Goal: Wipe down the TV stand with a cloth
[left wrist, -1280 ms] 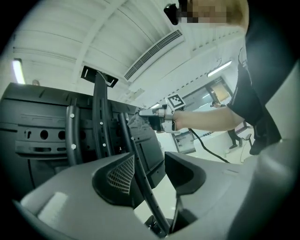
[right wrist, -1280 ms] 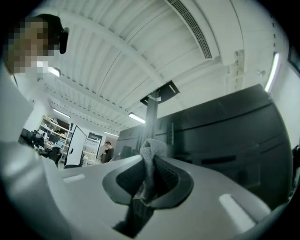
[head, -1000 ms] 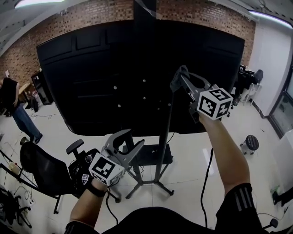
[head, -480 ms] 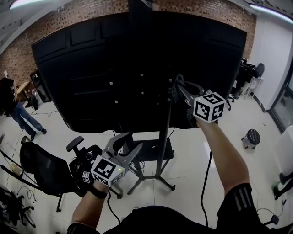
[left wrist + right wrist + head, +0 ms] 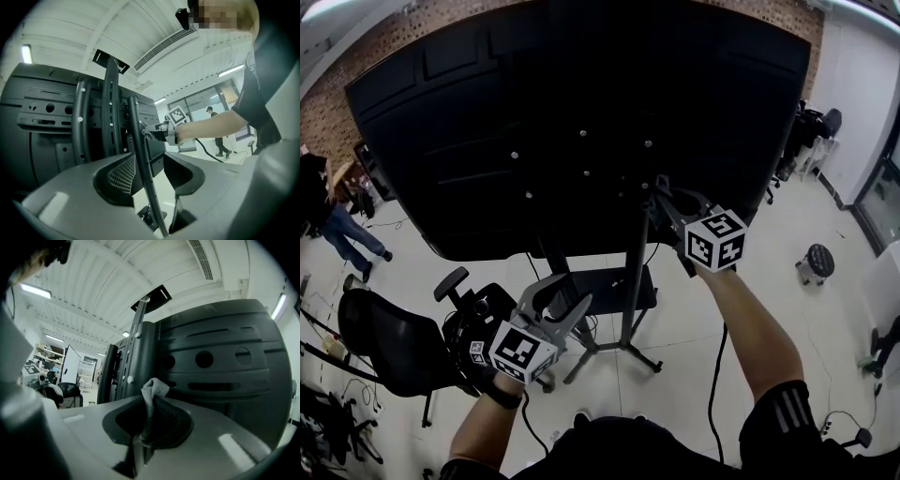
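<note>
The black TV stand's upright pole (image 5: 634, 281) rises behind the big black TV back (image 5: 581, 112). My right gripper (image 5: 657, 195) is shut on a grey cloth (image 5: 153, 389), whose tuft sticks out past the fingertips. Its tip is up against the pole just under the TV's lower edge. In the left gripper view the right gripper (image 5: 152, 136) shows at the same pole. My left gripper (image 5: 565, 292) hangs lower and to the left, open. A thin slanted black strut (image 5: 145, 187) runs through the gap between its jaws, and I cannot tell whether it touches them.
A black office chair (image 5: 384, 347) stands at the left and a round stool (image 5: 816, 264) at the right. A person (image 5: 337, 225) walks at the far left. The stand's feet (image 5: 642, 361) spread on the white floor, and a cable (image 5: 715, 375) trails near them.
Both grippers have sunk. The right one slid well down along the pole with the cloth; the left one dropped a little beside the slanted strut.
</note>
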The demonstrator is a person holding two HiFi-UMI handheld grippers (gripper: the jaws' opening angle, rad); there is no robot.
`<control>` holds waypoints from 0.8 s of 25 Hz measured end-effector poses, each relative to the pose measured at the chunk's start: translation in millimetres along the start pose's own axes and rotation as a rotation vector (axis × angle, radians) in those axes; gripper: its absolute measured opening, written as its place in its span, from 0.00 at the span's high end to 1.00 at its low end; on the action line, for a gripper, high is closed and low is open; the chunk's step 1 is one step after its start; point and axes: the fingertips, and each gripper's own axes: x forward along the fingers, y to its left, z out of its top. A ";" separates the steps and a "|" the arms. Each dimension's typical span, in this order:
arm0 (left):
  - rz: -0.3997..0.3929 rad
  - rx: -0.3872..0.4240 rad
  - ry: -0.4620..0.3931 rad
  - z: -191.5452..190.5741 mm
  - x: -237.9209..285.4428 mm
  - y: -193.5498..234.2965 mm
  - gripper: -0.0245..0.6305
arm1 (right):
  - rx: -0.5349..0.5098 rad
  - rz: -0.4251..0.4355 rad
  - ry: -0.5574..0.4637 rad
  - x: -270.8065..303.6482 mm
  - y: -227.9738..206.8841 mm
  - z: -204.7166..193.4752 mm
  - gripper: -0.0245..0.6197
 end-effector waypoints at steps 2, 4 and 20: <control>-0.007 -0.018 0.016 -8.2 -1.1 -2.8 0.65 | -0.022 -0.020 0.013 -2.1 5.1 -16.3 0.90; -0.014 -0.029 0.027 -19.5 -0.1 -4.4 0.65 | -0.055 -0.046 0.020 -3.9 8.9 -29.2 0.90; -0.051 -0.146 0.168 -134.7 7.8 -10.0 0.66 | 0.028 -0.113 0.239 -7.0 40.3 -190.1 0.90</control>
